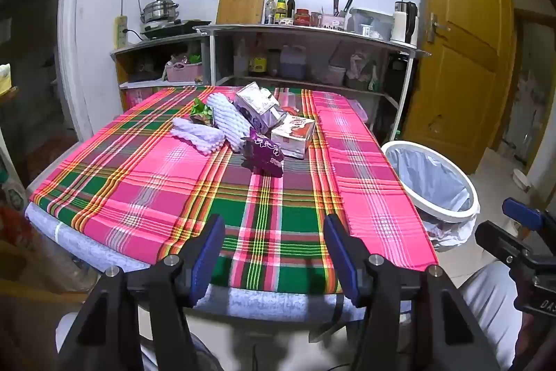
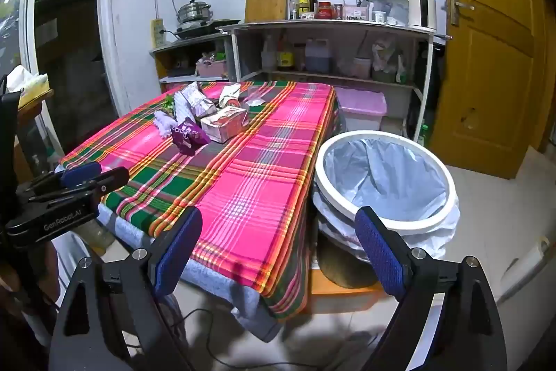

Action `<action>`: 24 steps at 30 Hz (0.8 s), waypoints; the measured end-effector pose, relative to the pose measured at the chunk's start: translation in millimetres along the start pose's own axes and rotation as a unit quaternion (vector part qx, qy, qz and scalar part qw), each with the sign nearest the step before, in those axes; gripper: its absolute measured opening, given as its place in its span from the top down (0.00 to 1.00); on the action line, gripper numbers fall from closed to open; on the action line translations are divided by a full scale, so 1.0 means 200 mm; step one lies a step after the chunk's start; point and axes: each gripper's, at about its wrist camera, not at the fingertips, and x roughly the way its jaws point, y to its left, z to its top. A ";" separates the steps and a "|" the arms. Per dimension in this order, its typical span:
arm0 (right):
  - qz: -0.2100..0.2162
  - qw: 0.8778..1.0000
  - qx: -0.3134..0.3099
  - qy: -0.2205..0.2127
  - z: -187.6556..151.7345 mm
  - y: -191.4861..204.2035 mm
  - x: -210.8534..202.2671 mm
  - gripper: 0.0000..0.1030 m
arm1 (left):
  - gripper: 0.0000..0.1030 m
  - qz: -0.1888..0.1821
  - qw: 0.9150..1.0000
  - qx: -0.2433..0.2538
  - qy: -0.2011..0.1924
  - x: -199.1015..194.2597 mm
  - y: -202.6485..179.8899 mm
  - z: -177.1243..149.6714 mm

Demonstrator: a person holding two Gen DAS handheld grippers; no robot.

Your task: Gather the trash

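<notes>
Trash far from both empty grippers.
Left gripper (image 1: pixel 274 252) and right gripper (image 2: pixel 278 252) hung wide apart, holding nothing, near the table (image 1: pixel 139 169) edge; the trash pile (image 1: pixel 243 124) lay mid-table, beyond them, bin (image 2: pixel 385 176) beside.

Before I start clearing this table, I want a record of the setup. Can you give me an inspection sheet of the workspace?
Surface: table with plaid cloth, near half bare.
Job's things: white foam nets, purple wrapper, red-and-white carton, pale purple carton, piled at the table's middle; bin with liner stands on the floor beside the table's right edge, nothing seen inside.
Clutter: green leafy scrap behind the nets.
Grippers: left gripper open, holding nothing; right gripper open, holding nothing.
Cables: dark cable on the floor under the table's near edge.
Surroundings: shelf unit with bottles and kettle, wooden door.
</notes>
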 end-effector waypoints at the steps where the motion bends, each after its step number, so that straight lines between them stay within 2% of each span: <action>1: -0.001 1.000 -0.002 0.000 0.00 0.00 0.00 0.13 | 0.43 0.000 1.000 0.000 0.001 0.00 0.00 0.00; 10: 0.002 1.000 0.001 -0.003 0.00 0.01 -0.01 0.13 | 0.43 -0.001 1.000 0.002 -0.003 0.00 0.03 0.00; 24: 0.001 1.000 -0.001 -0.008 0.01 0.02 -0.04 0.13 | 0.43 -0.002 1.000 0.011 -0.010 -0.07 -0.04 0.00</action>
